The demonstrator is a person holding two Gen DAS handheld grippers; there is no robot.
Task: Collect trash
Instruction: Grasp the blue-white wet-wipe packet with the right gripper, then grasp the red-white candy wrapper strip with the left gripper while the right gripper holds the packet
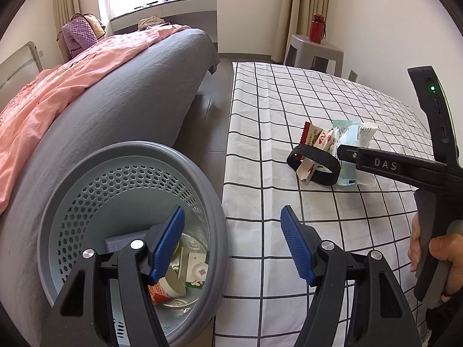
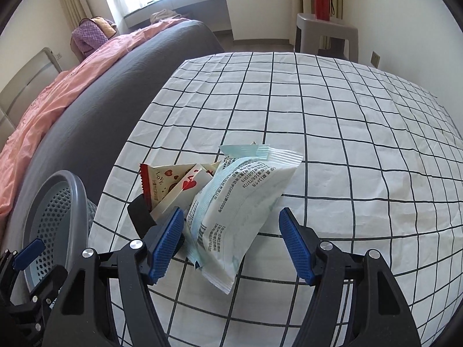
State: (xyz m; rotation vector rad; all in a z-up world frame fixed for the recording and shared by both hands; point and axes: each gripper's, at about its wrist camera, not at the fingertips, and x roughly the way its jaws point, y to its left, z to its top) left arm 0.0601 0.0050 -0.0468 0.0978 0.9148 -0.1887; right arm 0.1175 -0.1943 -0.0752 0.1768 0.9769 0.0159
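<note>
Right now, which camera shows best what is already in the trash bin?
The left wrist view: it looks down into the trash bin, showing a paper cup and small boxes. The right wrist view catches only its rim and perforated wall.

Both wrist views angled down, close, sharing checked table (image 1: 289,115)

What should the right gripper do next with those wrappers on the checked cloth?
Probably ease the right gripper down and close on the white-and-teal wrapper: its jaws stand open astride it without pressing, and the trash bin waits beside the table.
</note>
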